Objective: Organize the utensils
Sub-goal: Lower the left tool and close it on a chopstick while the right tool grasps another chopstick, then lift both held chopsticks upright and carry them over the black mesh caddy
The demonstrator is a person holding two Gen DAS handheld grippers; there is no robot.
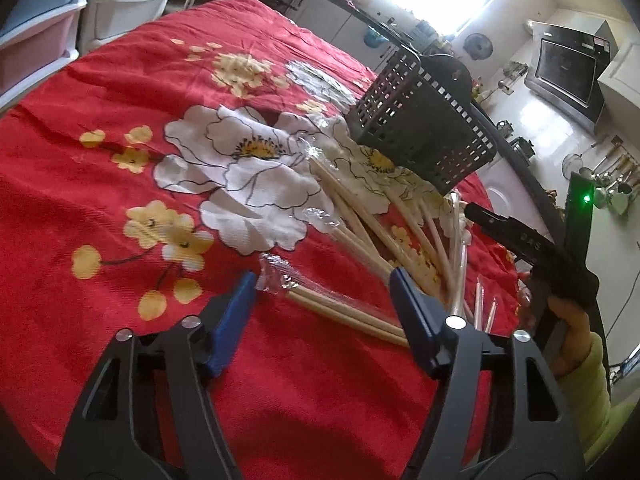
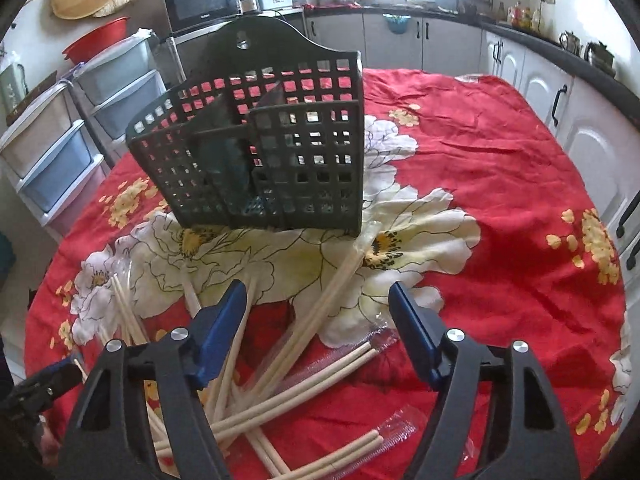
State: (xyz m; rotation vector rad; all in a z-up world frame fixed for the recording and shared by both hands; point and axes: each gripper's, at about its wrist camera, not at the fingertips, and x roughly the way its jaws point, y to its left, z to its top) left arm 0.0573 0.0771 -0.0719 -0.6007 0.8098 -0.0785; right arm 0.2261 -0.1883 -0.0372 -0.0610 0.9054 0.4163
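Observation:
A dark perforated utensil holder (image 2: 264,152) stands upright on the red floral tablecloth, also in the left wrist view as the holder (image 1: 424,120) at upper right. Several pairs of pale wooden chopsticks in clear wrappers (image 2: 304,320) lie scattered in front of it, and the same pile (image 1: 380,240) shows to the left gripper. My left gripper (image 1: 324,296) is open just above one wrapped pair (image 1: 340,308). My right gripper (image 2: 316,308) is open over the pile, nothing between its blue pads. The right gripper's body (image 1: 532,248) appears at right, held by a hand.
The round table's red flowered cloth (image 2: 520,208) has bare room to the right of the holder. Plastic drawer units (image 2: 52,152) stand at the left, white kitchen cabinets (image 2: 560,92) behind and right. A microwave (image 2: 200,0) sits behind the holder.

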